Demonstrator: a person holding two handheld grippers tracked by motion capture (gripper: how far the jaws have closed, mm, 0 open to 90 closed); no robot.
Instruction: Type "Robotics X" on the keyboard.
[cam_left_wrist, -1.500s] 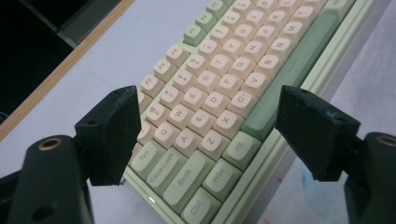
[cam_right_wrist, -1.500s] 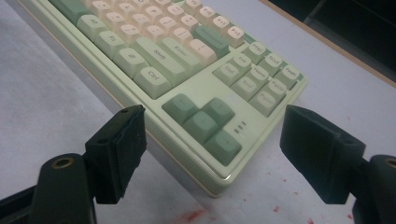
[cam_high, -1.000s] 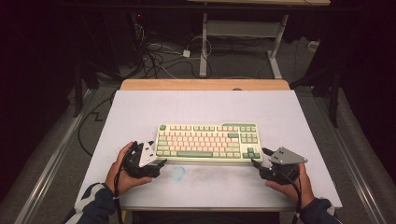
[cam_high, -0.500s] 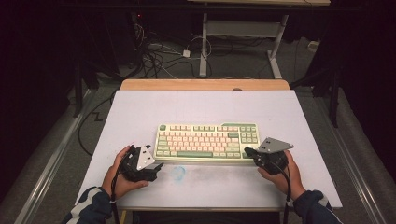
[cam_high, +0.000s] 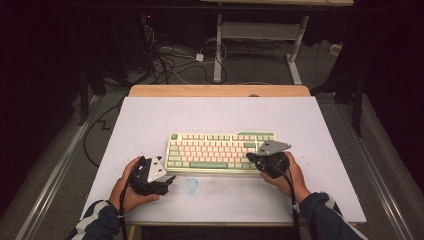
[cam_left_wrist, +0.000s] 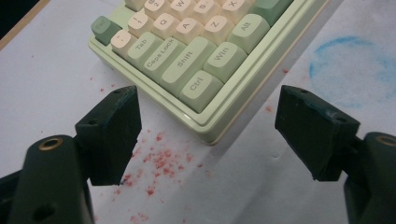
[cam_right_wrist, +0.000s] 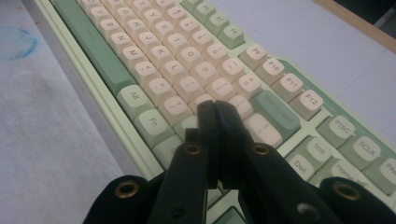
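**Pressed-together fingers are hanging over the keys**

The keyboard (cam_high: 221, 152) is lying flat on the white worktop (cam_high: 150, 120), in the lower middle of the high view. The right gripper (cam_right_wrist: 215, 112) is sitting over the keys at the keyboard's right end, and its fingers are pressed together with nothing between them. They have just been closing. The left gripper (cam_left_wrist: 208, 128) is waiting just beside the keyboard's near left corner, at the lower left of the high view. Its fingers are spread wide, one on each side of that corner, and are not touching it.

The closed tip looks wider than a single key, so it could be pushing two keys at once, or the wrong one. If it is coming down at a slant, it might slide off a key top. A hard push could be making the keyboard slip across the smooth worktop, since nothing is holding it.
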